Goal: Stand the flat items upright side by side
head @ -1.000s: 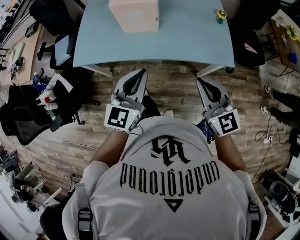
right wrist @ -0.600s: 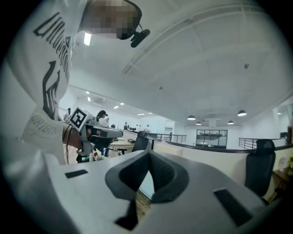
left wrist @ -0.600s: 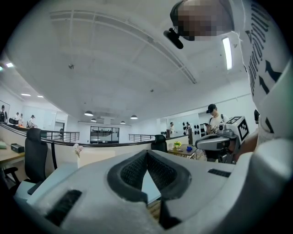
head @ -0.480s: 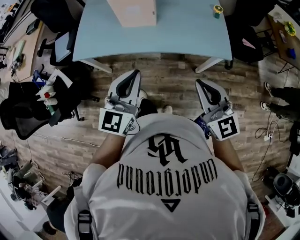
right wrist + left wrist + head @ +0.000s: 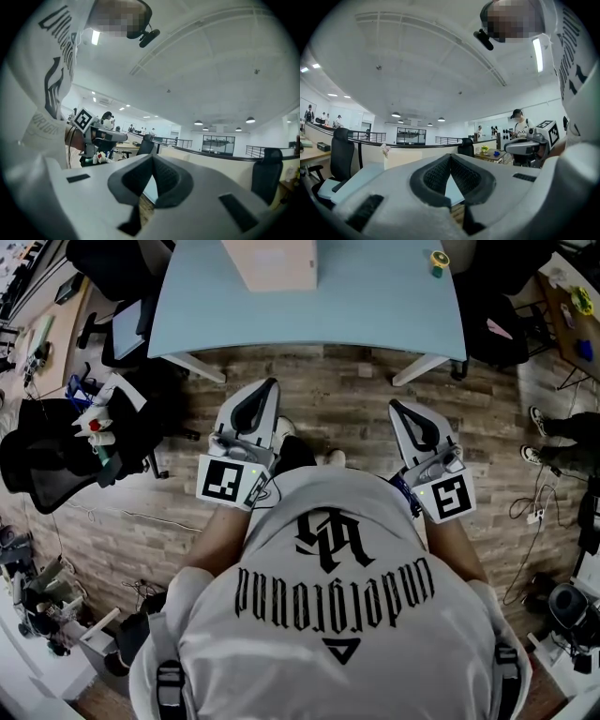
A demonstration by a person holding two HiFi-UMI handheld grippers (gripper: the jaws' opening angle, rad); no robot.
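Looking down, the big pale blue table fills 12 o'clock, with a tan cardboard box on its far side; can't tell if the flat items are in it. Short of the table edge, the left gripper at 11 and the right gripper at 1 are both clenched on nothing. A tiny yellow roll sits on the table at 1.

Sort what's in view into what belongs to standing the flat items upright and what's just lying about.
For the job:
left gripper, shut and empty
right gripper, shut and empty
blue table
tan box on it, probably
No flat items can be made out.

Lying about:
small yellow object near the table's corner
black chair
floor cables
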